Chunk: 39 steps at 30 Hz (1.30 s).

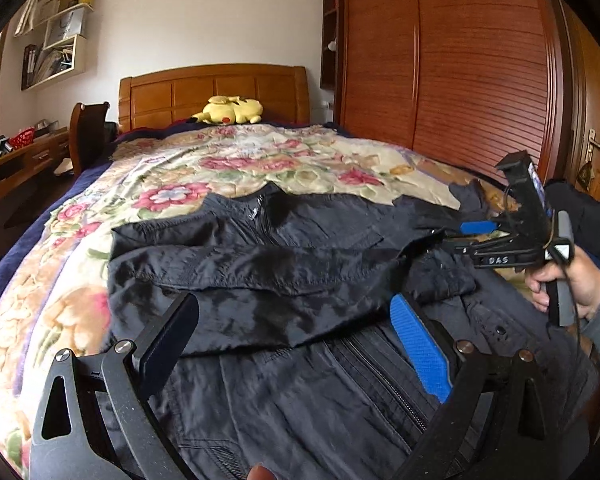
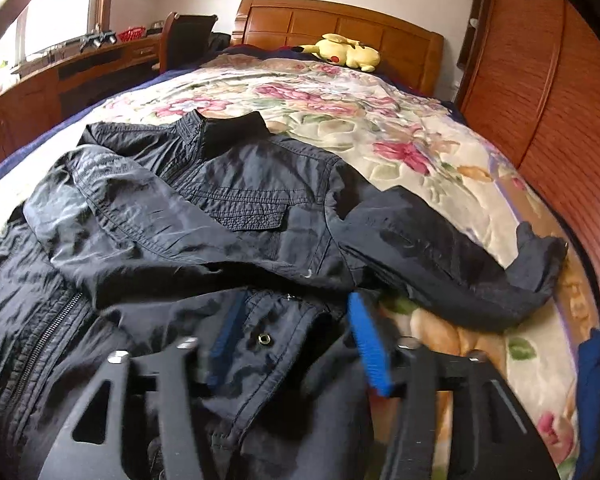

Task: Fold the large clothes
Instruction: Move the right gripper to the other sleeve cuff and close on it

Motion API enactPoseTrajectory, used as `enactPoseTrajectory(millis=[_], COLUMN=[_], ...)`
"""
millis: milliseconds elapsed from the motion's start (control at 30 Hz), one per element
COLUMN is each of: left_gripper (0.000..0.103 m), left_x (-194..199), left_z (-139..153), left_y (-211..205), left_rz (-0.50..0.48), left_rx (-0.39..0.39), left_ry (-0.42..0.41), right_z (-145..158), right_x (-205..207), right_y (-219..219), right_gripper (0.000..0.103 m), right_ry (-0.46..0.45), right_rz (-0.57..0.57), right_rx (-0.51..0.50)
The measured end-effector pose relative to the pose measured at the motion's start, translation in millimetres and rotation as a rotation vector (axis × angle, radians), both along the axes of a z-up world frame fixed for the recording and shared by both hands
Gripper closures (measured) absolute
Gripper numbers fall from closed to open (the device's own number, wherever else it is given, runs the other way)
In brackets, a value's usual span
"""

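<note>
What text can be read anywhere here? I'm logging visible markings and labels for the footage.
"DAS": white letters on the black body of the right tongs, seen from the left wrist.
Zipper pull tag at the jacket collar: too small to read.
Folders and papers on the wall shelf: too blurred to read.
Nothing else legible.

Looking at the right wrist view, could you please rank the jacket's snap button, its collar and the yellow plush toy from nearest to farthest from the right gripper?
1. Snap button: on the hem fabric lying between the right gripper and its open fingers.
2. Collar: mid-bed, at the jacket's far end.
3. Yellow plush toy: farthest, against the headboard.
</note>
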<state>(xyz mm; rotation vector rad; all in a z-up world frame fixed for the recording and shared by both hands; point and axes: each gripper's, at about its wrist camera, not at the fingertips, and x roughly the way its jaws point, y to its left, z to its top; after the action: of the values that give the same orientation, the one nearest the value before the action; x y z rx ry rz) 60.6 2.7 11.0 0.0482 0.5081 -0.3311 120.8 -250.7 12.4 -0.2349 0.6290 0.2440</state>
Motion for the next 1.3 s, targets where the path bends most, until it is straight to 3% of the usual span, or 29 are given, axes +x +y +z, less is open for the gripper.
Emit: enactPoseTrajectory(millis=[500,933,1300], left_gripper=[0.006,0.006,0.006], left_x=[9,19,22], left_z=[-25,-35,-40], left_y=[-25,-29,-29], left_rz=[-0.001,0.018,0.012], left_rx=[0.044,0.053,0.051], left_ry=[0.036,0.055,0.079], right_z=[-2,6,-17], right_x=[6,84,147], right_y=[-64,-151,-180], right_gripper=[0.036,0.036,0.036], right_ry=[-0.026,-0.057,0.024], right_rz=[-0.095,-0.364,-0.556], right_rx=[0.000,-0.012,0.037])
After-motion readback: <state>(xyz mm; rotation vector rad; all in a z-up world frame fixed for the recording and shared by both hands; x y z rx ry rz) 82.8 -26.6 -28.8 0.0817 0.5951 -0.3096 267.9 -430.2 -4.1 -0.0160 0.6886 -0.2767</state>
